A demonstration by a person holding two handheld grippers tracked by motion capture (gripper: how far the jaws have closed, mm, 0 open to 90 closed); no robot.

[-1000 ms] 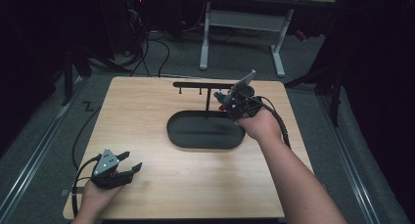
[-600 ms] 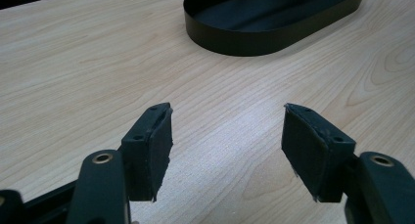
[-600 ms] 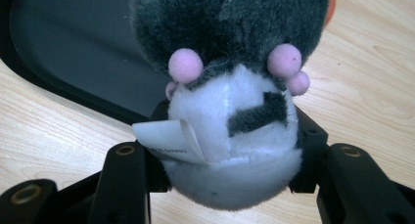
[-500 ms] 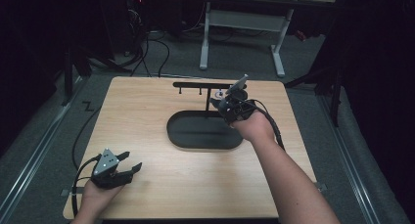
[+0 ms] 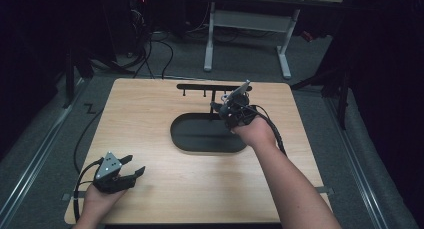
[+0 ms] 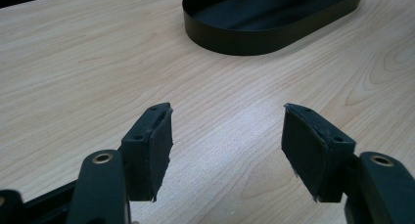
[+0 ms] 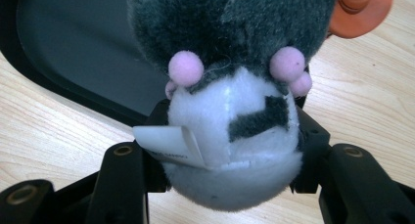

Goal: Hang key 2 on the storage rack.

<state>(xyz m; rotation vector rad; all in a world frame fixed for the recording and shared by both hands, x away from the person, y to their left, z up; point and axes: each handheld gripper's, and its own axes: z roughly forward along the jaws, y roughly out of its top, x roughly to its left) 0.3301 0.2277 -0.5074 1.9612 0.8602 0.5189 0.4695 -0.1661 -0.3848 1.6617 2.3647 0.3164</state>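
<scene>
In the right gripper view a grey and white plush toy [image 7: 235, 111] with pink nubs and a white tag sits squeezed between the two black jaws of my right gripper [image 7: 230, 150]. An orange part [image 7: 359, 9] of the toy shows at the top right. In the high view the right gripper [image 5: 231, 109] hangs over the right end of the black oval tray [image 5: 200, 134]. My left gripper [image 5: 131, 171] rests near the table's front left corner, jaws wide apart with nothing between them. In the left gripper view bare wood lies between its pads [image 6: 151, 145], the tray [image 6: 274, 33] farther off.
A black rack with small hooks [image 5: 212, 89] stands behind the tray at the table's far side. The wooden table [image 5: 150, 114] ends close behind the rack. Cables trail off the left edge. A white desk frame [image 5: 245, 29] stands on the floor beyond.
The right gripper has moved a little left and toward the person, from beside the rack to over the tray's right end, with the toy in it. The left gripper has stayed put.
</scene>
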